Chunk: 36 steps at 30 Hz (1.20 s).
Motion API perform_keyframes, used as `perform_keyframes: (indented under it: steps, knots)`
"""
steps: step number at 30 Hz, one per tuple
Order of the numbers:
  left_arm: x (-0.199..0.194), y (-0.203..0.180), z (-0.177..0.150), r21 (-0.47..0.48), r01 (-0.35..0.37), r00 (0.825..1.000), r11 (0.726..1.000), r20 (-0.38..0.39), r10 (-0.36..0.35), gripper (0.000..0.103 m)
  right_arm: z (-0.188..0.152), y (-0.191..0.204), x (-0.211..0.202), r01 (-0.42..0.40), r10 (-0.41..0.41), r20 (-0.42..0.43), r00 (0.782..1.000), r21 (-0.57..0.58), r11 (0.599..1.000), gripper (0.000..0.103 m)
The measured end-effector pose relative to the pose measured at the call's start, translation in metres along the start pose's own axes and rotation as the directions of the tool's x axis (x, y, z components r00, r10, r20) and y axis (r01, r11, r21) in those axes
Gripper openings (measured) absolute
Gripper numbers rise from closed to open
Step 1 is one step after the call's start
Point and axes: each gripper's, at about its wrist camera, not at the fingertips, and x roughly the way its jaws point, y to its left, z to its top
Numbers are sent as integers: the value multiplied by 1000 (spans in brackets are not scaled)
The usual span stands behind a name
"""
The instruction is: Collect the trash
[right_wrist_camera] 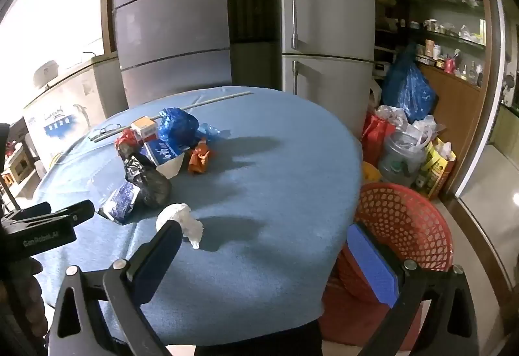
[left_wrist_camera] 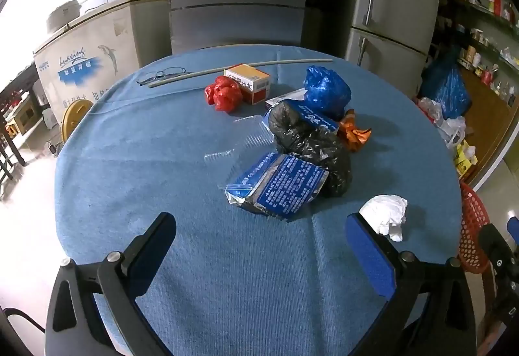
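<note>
Blue worktop (left_wrist_camera: 162, 161) strewn with trash

Both hand-held grippers, left (left_wrist_camera: 259, 245) and right (right_wrist_camera: 264, 253), are held wide, empty; tissue (left_wrist_camera: 387, 213) lies nearest.

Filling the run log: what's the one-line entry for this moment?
left tool open, empty | right tool open, empty | white tissue nearest | red basket beside table

My right gripper (right_wrist_camera: 264, 240) hangs wide open over the blue tabletop (right_wrist_camera: 275, 187), white crumpled tissue (right_wrist_camera: 181, 219) beside its left finger, red basket (right_wrist_camera: 402, 226) right.

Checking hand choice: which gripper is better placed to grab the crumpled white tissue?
Probably right: the crumpled white tissue lies just beyond the open right gripper, with the red mesh basket beside it.
</note>
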Motion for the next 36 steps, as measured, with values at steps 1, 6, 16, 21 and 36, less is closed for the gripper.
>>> perform_keyframes:
  steps: [1,6,16,21,36]
  knots:
    - [0,0,-1,0,0,1000,1000,1,0,103,0,0,0,0,0,0,1000,-2,1000,103]
    - [1,-1,-1,1,2,1000,1000,-2,-2,103,-1,0,-1,-5,5,6,1000,-2,1000,103]
    - [-1,-2,-3,2,11,1000,1000,5,-11,103,-2,0,1,10,-10,-6,1000,-4,1000,103]
    - [-2,-3,-4,5,20,1000,1000,14,-20,103,-2,1,-3,19,-19,3,1000,-14,1000,103]
    - [-8,-4,-1,3,39,999,999,37,-39,103,-1,0,-3,21,-21,7,1000,-15,1000,103]
